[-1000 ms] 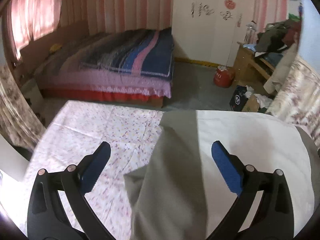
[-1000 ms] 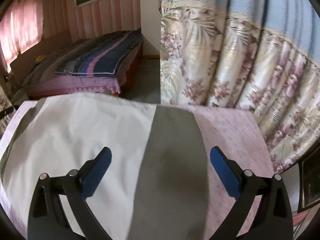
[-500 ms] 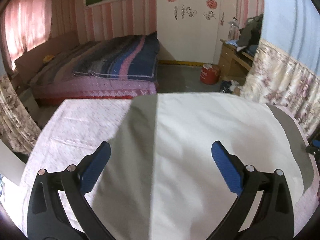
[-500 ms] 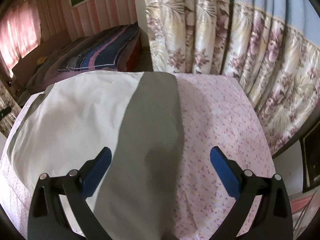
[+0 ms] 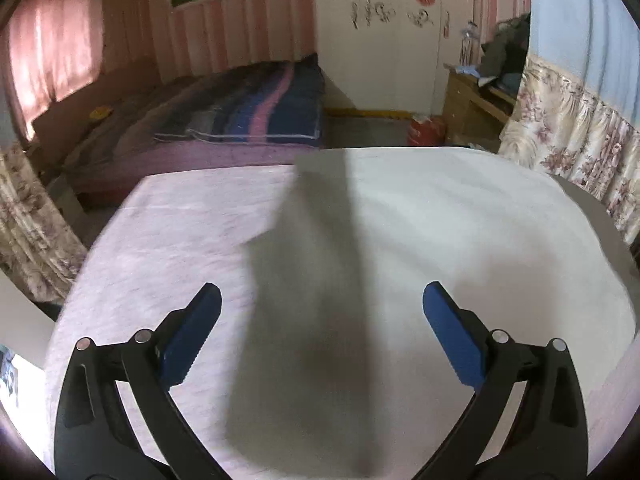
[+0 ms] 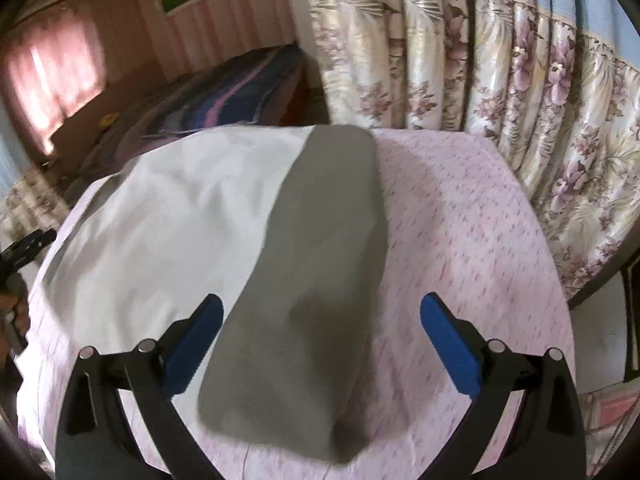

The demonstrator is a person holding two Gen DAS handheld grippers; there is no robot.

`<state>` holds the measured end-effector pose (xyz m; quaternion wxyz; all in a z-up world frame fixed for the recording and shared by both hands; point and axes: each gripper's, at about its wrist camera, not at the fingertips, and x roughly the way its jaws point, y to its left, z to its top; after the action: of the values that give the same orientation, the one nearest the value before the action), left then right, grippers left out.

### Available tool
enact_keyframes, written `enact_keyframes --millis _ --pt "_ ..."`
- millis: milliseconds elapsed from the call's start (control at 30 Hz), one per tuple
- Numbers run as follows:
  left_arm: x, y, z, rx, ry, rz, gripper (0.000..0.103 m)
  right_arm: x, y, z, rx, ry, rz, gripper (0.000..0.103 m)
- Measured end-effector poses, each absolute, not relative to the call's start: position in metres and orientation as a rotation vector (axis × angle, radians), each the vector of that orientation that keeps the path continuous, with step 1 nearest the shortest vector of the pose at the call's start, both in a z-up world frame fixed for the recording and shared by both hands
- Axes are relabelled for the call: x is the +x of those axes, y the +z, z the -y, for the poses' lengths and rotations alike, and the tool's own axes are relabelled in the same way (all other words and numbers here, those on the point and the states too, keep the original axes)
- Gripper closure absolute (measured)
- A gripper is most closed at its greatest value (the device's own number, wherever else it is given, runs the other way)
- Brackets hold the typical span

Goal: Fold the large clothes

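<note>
The garment (image 5: 440, 240), a large white piece with a grey sleeve (image 5: 304, 320) on its left and a second grey sleeve (image 6: 320, 240) on its right, lies spread flat on the pink-flowered surface (image 5: 168, 232). Both tongs are wide apart and hold nothing: the left tongs (image 5: 322, 334) hover above the left sleeve, the right tongs (image 6: 321, 334) above the right one.

The step in hand looks like taking the sleeves to turn them in over the white body. To do it well, each pair of tongs should come down at the near end of its sleeve, pinch only the grey cloth and not the flowered cover under it, and close firmly before lifting. The right sleeve shows a soft crease near its middle; a light pull outward first would flatten it. The sleeves should then be carried inward low and level, so the fold line runs straight along the grey-white seam and the body does not shift.
</note>
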<state>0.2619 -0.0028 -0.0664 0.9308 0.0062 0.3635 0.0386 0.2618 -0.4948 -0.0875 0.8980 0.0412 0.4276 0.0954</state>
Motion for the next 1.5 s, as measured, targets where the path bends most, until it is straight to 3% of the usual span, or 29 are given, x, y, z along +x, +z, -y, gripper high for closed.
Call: enact_keyframes --millis 267,567,600,633,667,733,767,800,900,1067,1100,1133,1167,1233,1300,1333,1367,1433,1500 --pt "0.183 -0.100 -0.064 -0.063 0.062 -0.782 0.003 0.215 -0.117 0.486 0.146 0.216 -0.908 0.004" --pt "0.212 -0.137 -0.018 -0.072 -0.051 -0.846 0.003 0.210 -0.132 0.479 0.132 0.139 -0.900 0.005" --pt "0.214 -0.140 -0.015 -0.083 -0.060 -0.851 0.009 0.210 -0.133 0.480 0.139 0.138 -0.901 0.007" --pt "0.214 -0.142 -0.013 -0.100 -0.075 -0.852 0.015 0.211 -0.133 0.480 0.143 0.143 -0.905 0.030" --pt "0.214 -0.144 -0.013 -0.138 -0.126 -0.857 0.036 0.211 -0.134 0.480 0.166 0.177 -0.912 0.060" --pt "0.210 -0.145 -0.013 -0.157 -0.148 -0.850 0.059 0.210 -0.129 0.474 0.155 0.194 -0.903 0.081" --pt "0.207 -0.144 -0.012 -0.137 -0.153 -0.842 0.076 0.209 -0.127 0.467 0.124 0.193 -0.901 0.087" --pt "0.204 -0.140 -0.013 -0.115 -0.158 -0.829 0.083 0.209 -0.124 0.461 0.100 0.193 -0.900 0.089" --pt "0.193 -0.126 -0.028 -0.142 -0.178 -0.811 0.092 0.201 -0.110 0.452 0.076 0.223 -0.889 0.092" --pt "0.154 -0.103 -0.048 -0.111 -0.145 -0.769 0.094 0.176 -0.107 0.456 0.106 0.316 -0.887 0.091" --pt "0.150 -0.107 -0.047 -0.092 -0.142 -0.780 0.093 0.174 -0.112 0.460 0.124 0.316 -0.891 0.089" --pt "0.150 -0.111 -0.045 -0.067 -0.135 -0.800 0.092 0.176 -0.120 0.465 0.144 0.300 -0.907 0.079" --pt "0.151 -0.121 -0.041 -0.027 -0.113 -0.823 0.086 0.179 -0.125 0.471 0.160 0.279 -0.917 0.059" --pt "0.150 -0.125 -0.041 -0.005 -0.073 -0.815 0.074 0.180 -0.122 0.487 0.219 0.244 -0.891 0.037" --pt "0.146 -0.117 -0.045 -0.019 -0.048 -0.786 0.061 0.177 -0.107 0.508 0.307 0.242 -0.830 0.033" --pt "0.143 -0.111 -0.050 -0.034 -0.034 -0.770 0.033 0.177 -0.102 0.515 0.317 0.228 -0.811 0.029" --pt "0.143 -0.103 -0.052 -0.051 -0.020 -0.754 0.014 0.179 -0.096 0.521 0.304 0.198 -0.801 0.029" --pt "0.146 -0.081 -0.048 -0.049 0.003 -0.705 0.013 0.190 -0.088 0.529 0.273 0.128 -0.801 0.029" --pt "0.156 -0.057 -0.033 0.001 0.008 -0.658 0.004 0.203 -0.084 0.530 0.268 0.107 -0.819 0.029"
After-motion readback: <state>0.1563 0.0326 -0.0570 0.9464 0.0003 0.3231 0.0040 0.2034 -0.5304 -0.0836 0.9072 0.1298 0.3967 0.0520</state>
